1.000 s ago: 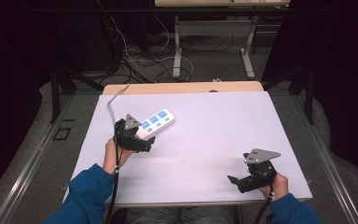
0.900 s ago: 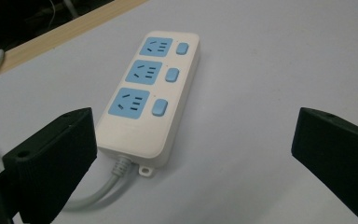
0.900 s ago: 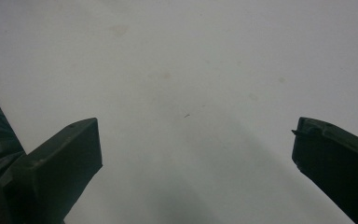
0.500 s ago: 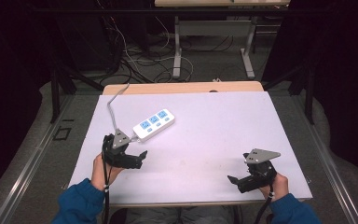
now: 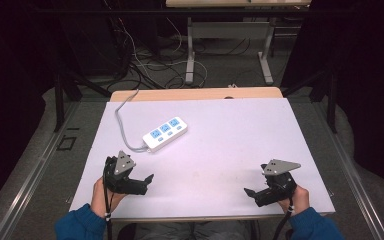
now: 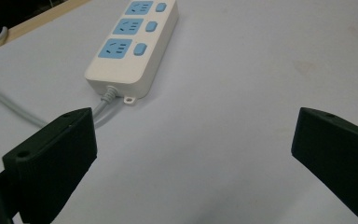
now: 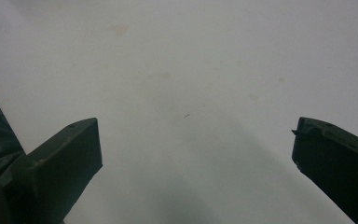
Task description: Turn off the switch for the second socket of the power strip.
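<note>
Item: power strip (image 5: 164,134), white, three blue sockets each with a blue switch. Lies flat on the table (image 5: 230,130), left of centre toward the far side, set at a slant. Its grey cord (image 5: 122,117) leaves the near-left end, curves off to the left and runs to the far edge of the table. In the left gripper view the strip (image 6: 133,44) sits just ahead of the jaws, cord end nearest.

Change noted: a second ago the left tool (image 5: 147,181) was at the near end of the strip, touching or very close to it. It has since drawn back toward the person and now rests low at the near-left part of the table, apart from the strip. The strip has kept about the same place and slant. Judgement: the strip has been set down and let go, so this placing step looks finished.

Left tool: jaws wide apart, nothing between them.

Right tool (image 5: 250,192): at the near-right of the table, well apart from the strip, in the same spot as a second ago. Jaws wide apart, nothing held; bare table ahead of it in the right gripper view.

Surroundings: pale sheet covering the table, with a wooden edge (image 5: 195,94) showing at the far side. Beyond it, table legs (image 5: 192,52) and loose cables (image 5: 150,62) on the floor.

Obstructions: nothing lies between either tool and the strip. Only the cord, trailing near the left tool's path, might snag on a fresh reach.
</note>
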A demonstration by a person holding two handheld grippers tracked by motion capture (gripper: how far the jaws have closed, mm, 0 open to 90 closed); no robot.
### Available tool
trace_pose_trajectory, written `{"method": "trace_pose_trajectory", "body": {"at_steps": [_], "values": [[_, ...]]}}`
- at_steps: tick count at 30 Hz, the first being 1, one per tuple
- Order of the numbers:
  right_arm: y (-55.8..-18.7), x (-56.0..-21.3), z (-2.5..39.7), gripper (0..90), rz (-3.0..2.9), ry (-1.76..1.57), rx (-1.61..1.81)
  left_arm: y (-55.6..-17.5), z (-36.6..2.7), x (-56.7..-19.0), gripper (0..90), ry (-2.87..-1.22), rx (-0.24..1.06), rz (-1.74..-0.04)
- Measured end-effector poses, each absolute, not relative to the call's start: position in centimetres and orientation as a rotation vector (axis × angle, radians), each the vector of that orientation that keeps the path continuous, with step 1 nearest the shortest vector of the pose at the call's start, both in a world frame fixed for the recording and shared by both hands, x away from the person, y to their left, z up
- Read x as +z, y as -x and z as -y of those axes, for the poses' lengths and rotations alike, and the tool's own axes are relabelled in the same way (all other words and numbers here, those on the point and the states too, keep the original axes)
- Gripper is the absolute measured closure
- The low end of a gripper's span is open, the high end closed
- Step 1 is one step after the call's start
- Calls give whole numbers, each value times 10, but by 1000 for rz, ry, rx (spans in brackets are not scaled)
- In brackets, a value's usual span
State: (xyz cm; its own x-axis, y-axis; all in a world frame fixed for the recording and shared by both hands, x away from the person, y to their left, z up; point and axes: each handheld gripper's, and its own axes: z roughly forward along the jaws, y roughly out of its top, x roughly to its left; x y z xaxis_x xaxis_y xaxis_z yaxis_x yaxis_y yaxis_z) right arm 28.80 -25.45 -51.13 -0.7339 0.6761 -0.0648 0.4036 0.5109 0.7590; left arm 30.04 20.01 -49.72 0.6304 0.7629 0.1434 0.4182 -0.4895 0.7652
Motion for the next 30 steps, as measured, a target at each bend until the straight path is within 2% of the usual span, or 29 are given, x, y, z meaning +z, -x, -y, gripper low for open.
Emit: {"method": "trace_pose_trajectory", "body": {"at_steps": [19, 30], "values": [[-288, -512, 254, 8, -2398, -896, 1071, -273, -210, -505, 1, -2133, 625, -909], [-288, -512, 254, 8, -2400, -895, 1076, -273, -213, -506, 1, -2141, 644, -897]]}}
